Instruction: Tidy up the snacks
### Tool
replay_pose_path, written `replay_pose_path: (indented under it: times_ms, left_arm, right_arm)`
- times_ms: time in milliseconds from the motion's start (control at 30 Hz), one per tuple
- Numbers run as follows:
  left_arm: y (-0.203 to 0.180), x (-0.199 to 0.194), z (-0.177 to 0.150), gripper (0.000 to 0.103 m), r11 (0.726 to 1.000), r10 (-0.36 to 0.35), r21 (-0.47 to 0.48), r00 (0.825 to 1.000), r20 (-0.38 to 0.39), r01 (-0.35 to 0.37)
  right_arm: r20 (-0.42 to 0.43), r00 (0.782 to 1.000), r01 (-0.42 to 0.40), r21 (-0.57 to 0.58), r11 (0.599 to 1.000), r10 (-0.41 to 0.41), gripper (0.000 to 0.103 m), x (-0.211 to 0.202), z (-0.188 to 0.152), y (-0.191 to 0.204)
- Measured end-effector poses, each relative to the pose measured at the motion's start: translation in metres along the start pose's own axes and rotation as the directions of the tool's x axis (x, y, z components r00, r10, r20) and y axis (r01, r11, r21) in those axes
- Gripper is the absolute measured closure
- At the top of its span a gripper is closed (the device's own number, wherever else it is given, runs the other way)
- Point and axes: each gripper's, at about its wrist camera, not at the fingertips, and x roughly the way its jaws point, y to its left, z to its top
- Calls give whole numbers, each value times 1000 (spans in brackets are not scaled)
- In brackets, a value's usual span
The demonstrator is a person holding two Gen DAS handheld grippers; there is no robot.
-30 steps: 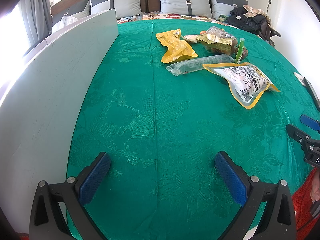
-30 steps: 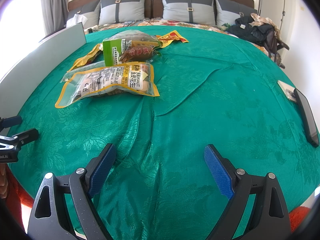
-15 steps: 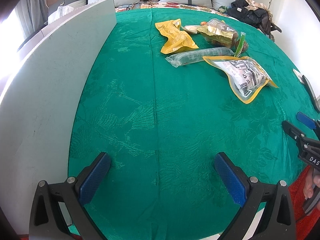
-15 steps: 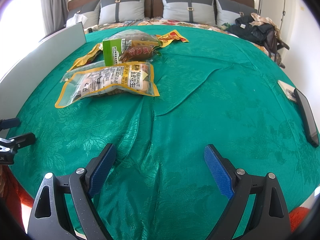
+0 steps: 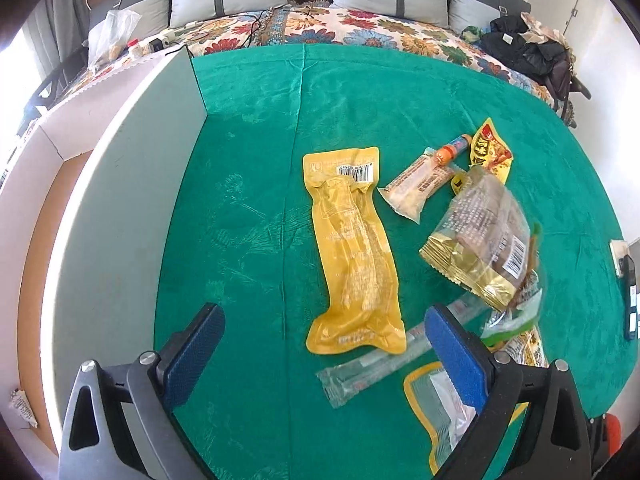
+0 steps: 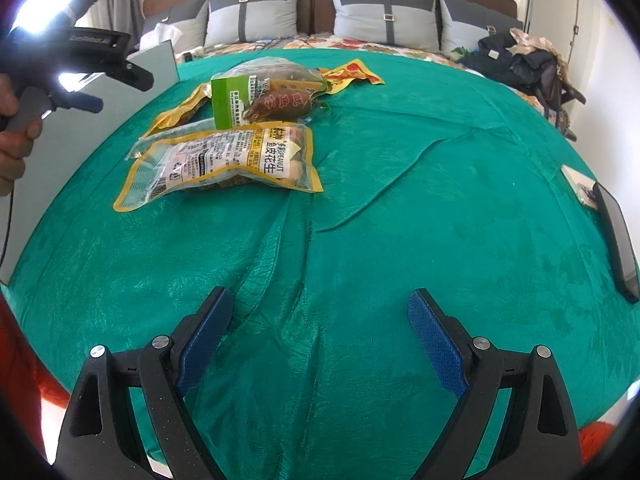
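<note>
Several snack packs lie in a pile on the green cloth [image 5: 248, 160]. In the left wrist view I see a long yellow pouch [image 5: 354, 256], a clear tube pack [image 5: 376, 364], a gold and clear bag [image 5: 480, 248] and a yellow-edged peanut bag [image 5: 440, 412]. My left gripper [image 5: 324, 320] hangs open above the yellow pouch's near end, holding nothing. The right wrist view shows the peanut bag [image 6: 224, 160], a green-labelled bag [image 6: 260, 92] and a red and yellow pack [image 6: 352, 74]. My right gripper [image 6: 320, 300] stays open over bare cloth, well short of the pile.
A white box wall [image 5: 120, 200] stands along the left side of the cloth. A dark phone [image 6: 616, 240] lies at the right edge. A hand [image 6: 16, 140] holds the left gripper [image 6: 120, 92] at upper left. Pillows and a heap of clothes [image 6: 520, 64] are behind.
My left gripper has risen and moved forward over the snack pile, which now lies right under it. The right gripper has not moved.
</note>
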Motion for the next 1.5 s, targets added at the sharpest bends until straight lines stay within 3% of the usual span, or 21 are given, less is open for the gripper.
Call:
replay_pose_path:
  times_ms: [233, 267, 300, 333, 367, 500, 767, 933, 1033, 1067, 1200, 1333, 1400, 1500]
  left_arm:
    - [-3, 45, 16, 7, 998, 38, -53, 997, -60, -41]
    - [1, 47, 14, 21, 997, 12, -75, 998, -64, -17]
    - [6, 48, 11, 44, 995, -27, -100, 997, -70, 20]
    - [8, 44, 8, 47, 996, -1, -93, 999, -51, -4]
    - [9, 41, 5, 66, 998, 1, -70, 999, -47, -5]
    - [29, 23, -22, 69, 996, -2, -86, 999, -45, -2]
    - [59, -24, -123, 69, 988, -74, -139, 995, -60, 65]
    - [52, -40, -162, 64, 989, -74, -127, 997, 3, 74]
    - [46, -39, -168, 36, 992, -70, -104, 997, 41, 74]
    - [45, -38, -171, 22, 994, -44, -97, 998, 41, 48]
    - [31, -25, -171, 11, 999, 51, 6, 995, 80, -52]
    - [31, -24, -177, 5, 999, 38, 32, 992, 120, -43]
    - [31, -25, -181, 3, 998, 35, 41, 990, 139, -41]
    - [31, -26, -185, 2, 998, 30, 47, 984, 174, -39]
  right_arm:
    - [3, 1000, -7, -10, 1000, 7, 11, -1, -1, 0]
    - [3, 1000, -7, -10, 1000, 7, 11, -1, -1, 0]
    - [3, 1000, -8, -11, 1000, 8, 11, -1, -1, 0]
    - [3, 1000, -8, -12, 1000, 9, 11, -1, -1, -1]
    - [3, 1000, -9, -13, 1000, 10, 11, -1, -1, -1]
    - [2, 1000, -10, -14, 1000, 10, 11, 0, 0, 0]
    - [7, 1000, -6, -11, 1000, 6, 11, -1, -1, 0]
    - [19, 1000, -2, -6, 1000, 2, 10, -2, -2, 0]
    - [30, 1000, 1, -3, 1000, -1, 10, -2, -3, 0]
    - [37, 999, 2, -2, 1000, -2, 10, -2, -4, 0]
    - [67, 998, 7, 4, 1000, -7, 10, -4, -8, 0]
    - [10, 1000, -2, 25, 1000, 1, 10, -6, -4, 0]
    - [-26, 996, -83, 133, 988, 87, 11, -11, 2, -5]
    - [-12, 944, -299, 387, 872, 329, 11, -10, 16, -9]
